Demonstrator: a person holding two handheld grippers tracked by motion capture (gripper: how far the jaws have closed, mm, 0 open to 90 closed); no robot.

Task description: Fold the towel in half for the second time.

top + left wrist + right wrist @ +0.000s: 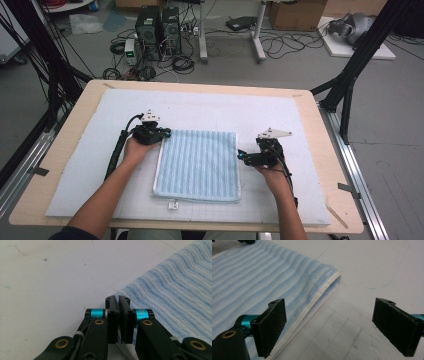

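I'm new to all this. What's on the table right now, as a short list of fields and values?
work in hand: handling a folded blue towel
surface: white mat on a wooden table
left gripper: jaws shut at the towel's far left corner; whether cloth is pinched cannot be told
right gripper: jaws open, beside the towel's right edge, nothing between them
towel state: lying flat, folded, white hem along its edges
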